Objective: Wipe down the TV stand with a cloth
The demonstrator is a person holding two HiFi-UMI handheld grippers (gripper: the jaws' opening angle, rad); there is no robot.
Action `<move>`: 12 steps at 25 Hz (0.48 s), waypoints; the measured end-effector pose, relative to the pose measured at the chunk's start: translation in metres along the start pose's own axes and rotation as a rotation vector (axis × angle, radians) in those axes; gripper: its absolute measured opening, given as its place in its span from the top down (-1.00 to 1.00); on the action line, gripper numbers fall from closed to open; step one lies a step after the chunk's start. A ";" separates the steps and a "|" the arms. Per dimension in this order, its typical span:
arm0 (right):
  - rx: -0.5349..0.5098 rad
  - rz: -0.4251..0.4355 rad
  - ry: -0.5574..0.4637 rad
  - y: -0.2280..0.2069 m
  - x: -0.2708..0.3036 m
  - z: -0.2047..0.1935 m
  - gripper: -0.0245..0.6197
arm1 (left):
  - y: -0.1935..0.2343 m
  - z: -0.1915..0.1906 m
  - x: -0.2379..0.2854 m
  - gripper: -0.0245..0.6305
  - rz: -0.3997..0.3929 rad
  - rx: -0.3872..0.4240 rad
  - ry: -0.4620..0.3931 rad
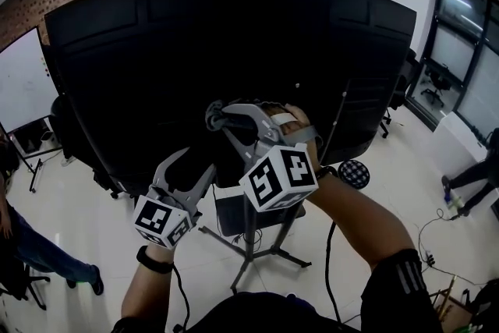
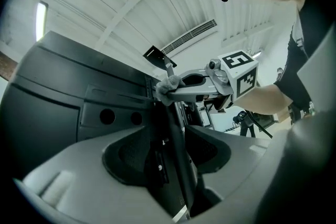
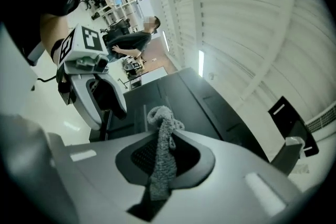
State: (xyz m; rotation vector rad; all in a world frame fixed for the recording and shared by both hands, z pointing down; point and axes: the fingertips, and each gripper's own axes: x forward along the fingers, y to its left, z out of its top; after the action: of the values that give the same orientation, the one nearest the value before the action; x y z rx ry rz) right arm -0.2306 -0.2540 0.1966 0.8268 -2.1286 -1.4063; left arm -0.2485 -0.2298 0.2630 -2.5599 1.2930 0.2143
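Note:
The big black TV (image 1: 195, 58) shows its back and sits on a tripod TV stand (image 1: 251, 249). My right gripper (image 1: 218, 115) is shut on a grey knitted cloth (image 3: 163, 160), and the cloth's bunched end (image 2: 169, 84) rests against the black upright (image 2: 170, 160) behind the screen. My left gripper (image 1: 196, 161) is lower and to the left, pointing up along the same upright. The upright runs between its jaws with a thin slit of light beside it, so the jaws look open. From the right gripper view, the left gripper (image 3: 113, 110) is seen against the TV's back.
A small shelf (image 1: 234, 216) sits on the stand just under my hands. A whiteboard (image 1: 19, 82) and a person's legs (image 1: 31, 249) are at the left. Another person (image 1: 477, 175), a patterned stool (image 1: 355, 173) and floor cables (image 1: 437, 242) are at the right.

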 end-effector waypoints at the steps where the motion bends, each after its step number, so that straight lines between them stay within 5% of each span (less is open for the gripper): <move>1: 0.025 -0.003 -0.008 -0.009 -0.005 -0.004 0.83 | -0.002 0.003 0.002 0.23 -0.003 0.005 -0.004; 8: 0.234 0.021 -0.051 -0.082 -0.025 -0.016 0.83 | -0.017 0.029 0.019 0.22 -0.027 0.040 -0.035; 12: 0.360 0.116 -0.044 -0.099 -0.012 -0.026 0.83 | -0.026 0.038 0.030 0.22 -0.027 0.063 -0.044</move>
State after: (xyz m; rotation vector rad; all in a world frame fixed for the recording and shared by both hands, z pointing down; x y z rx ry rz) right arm -0.1821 -0.2926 0.1143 0.7895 -2.4616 -1.0060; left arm -0.2103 -0.2264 0.2235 -2.5041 1.2290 0.2192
